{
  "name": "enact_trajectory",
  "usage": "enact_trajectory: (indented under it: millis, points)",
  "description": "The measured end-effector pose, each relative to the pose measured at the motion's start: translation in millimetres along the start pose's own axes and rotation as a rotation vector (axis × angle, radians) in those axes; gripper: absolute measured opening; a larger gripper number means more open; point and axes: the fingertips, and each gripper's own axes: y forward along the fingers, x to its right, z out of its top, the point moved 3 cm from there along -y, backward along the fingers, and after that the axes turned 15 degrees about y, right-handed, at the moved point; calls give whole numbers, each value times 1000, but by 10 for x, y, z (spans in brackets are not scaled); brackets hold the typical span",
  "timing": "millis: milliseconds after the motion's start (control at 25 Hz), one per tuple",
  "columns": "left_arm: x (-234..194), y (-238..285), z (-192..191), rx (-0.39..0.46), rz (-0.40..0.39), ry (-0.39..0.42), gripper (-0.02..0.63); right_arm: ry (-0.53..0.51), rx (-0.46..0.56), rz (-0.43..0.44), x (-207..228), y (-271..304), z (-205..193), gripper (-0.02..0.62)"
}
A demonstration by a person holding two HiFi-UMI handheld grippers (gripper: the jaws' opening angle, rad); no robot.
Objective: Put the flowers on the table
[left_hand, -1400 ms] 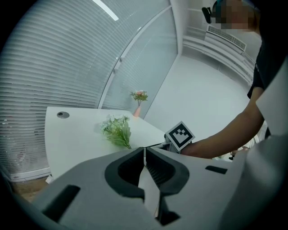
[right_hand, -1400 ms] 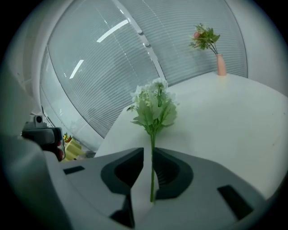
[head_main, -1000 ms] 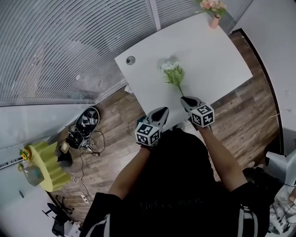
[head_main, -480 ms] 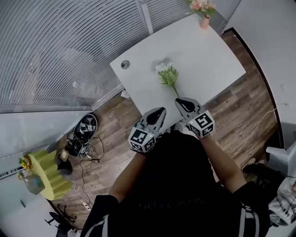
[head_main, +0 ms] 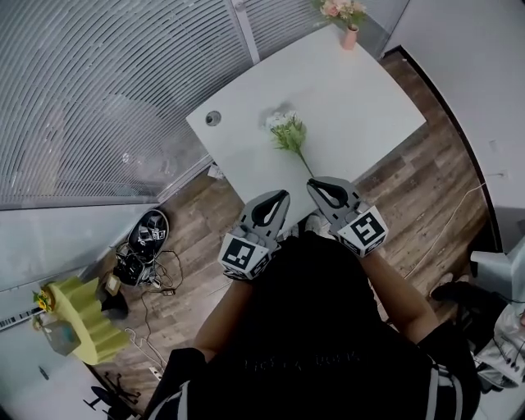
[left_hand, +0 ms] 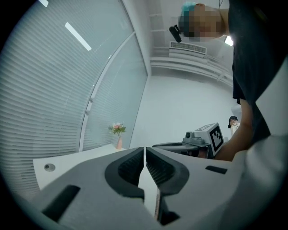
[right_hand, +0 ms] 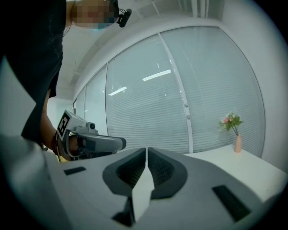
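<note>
Left gripper (left_hand: 144,150), right gripper (right_hand: 146,152) closed; flowers (head_main: 287,131) on table (head_main: 361,90); vase (head_main: 350,38) apparently holds pink blooms (head_main: 335,8).

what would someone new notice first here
A bunch of white flowers lies alone in the middle of the white table, stem toward the person. Just short of it, the left gripper and right gripper hover with jaws shut and empty. A vase of pink flowers stands at the far corner.
</note>
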Motion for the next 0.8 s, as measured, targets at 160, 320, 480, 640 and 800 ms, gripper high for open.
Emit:
enact_trajectory:
  millis: [160,320,480,640,800]
  points:
    - [41,-64,233,16,5,64,26,-68,45,52,-236,-102,229,37]
    - [27,-33,375,9,16,94,26,-77,102,75,-357,-189,454,38]
    - [65,-57,524,77,19,69,26,-90,141,69,-444,-257,582,38]
    - [-29,-137,632,142,50,81,26,-122,166,70,-520,-271,627,38]
    - [-71,-183,703,107,68,82,26,-107,196,85,-565,-284,710,38]
